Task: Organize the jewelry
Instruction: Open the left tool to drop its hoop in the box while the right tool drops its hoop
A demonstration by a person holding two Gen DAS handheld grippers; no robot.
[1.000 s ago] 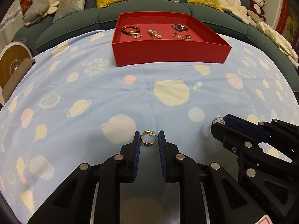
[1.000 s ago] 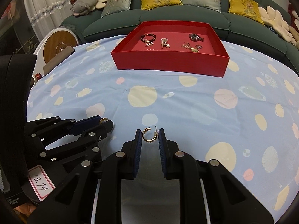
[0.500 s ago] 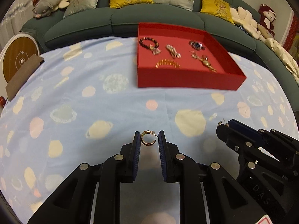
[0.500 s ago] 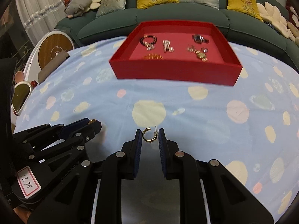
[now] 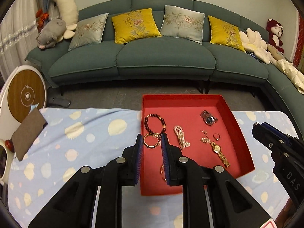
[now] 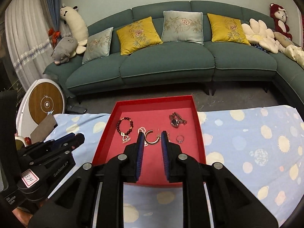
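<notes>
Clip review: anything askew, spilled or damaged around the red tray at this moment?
Nothing stands out. The red cardboard tray sits flat on the planet-print blue cloth, and the jewelry lies inside it. Each gripper holds a gold hoop earring over the tray: left gripper, right gripper.

The tray (image 5: 245,138) is bright red inside and out, and the cloth (image 5: 81,136) under it is pale blue printed with cream, pink and yellow planets and suns. The sofa (image 5: 163,57) is dark teal, with cushions (image 5: 135,25) alternating mustard yellow and silver-grey, all with a flower pattern.
</notes>
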